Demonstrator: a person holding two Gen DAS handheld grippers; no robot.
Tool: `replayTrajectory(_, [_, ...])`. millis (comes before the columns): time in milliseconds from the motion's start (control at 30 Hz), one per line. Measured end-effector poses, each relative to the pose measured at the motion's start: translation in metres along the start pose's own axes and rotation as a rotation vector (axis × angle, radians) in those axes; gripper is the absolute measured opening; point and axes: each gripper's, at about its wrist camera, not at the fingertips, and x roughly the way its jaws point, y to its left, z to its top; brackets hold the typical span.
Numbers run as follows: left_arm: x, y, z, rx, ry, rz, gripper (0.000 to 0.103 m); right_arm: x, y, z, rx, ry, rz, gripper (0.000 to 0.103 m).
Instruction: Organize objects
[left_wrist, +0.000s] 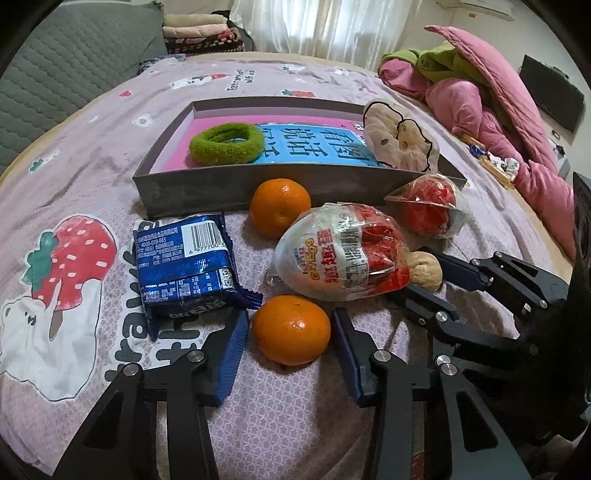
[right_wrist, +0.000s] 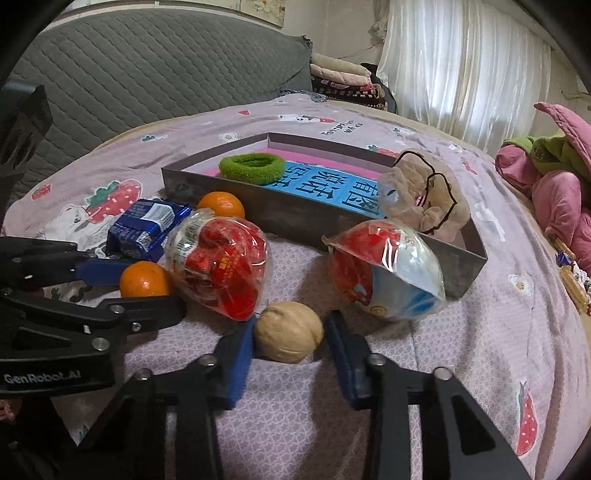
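Mandarin (left_wrist: 291, 329) between the left gripper (left_wrist: 291, 354)'s half-closed fingers: firm, light, bruisable; squeeze its sides. Right gripper (right_wrist: 289, 350)'s fingers narrowly bracket a hard, round walnut (right_wrist: 289, 331), seemingly untouched.

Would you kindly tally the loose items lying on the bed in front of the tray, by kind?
Oranges: 2, one near the tray and one nearer the camera
Egg-shaped wrapped snacks: 2, a larger one and a smaller one
Blue snack packet: 1
Walnut: 1
Total: 6
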Motion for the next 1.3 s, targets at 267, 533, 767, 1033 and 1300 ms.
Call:
replayTrajectory(267, [0.0,-0.002,0.0,0.012,-0.011,0.0,0.039,-0.009,-0.006,-0.001,0.052,-0.019,0.026,0.035])
replayTrajectory(533, [-0.008,-0.007,-0.002,0.032,-0.03,-0.007,0.038,-0.02,-0.014,-0.003,0.089,-0.05,0.027,0.035])
replayTrajectory(767, [-0.02,-0.01,-0.002,0.04,-0.058,0.005,0.038,-0.031,-0.019,-0.004,0.125,-0.081,0.049,0.035])
replayTrajectory(1033, [-0.033,-0.011,0.0,0.038,-0.086,0.01,0.038,-0.044,-0.017,-0.002,0.136,-0.117,0.048,0.035])
replayTrajectory(1300, [-0.049,-0.015,0.002,0.047,-0.126,0.021,0.038,-0.062,-0.015,0.001,0.138,-0.165,0.03,0.035])
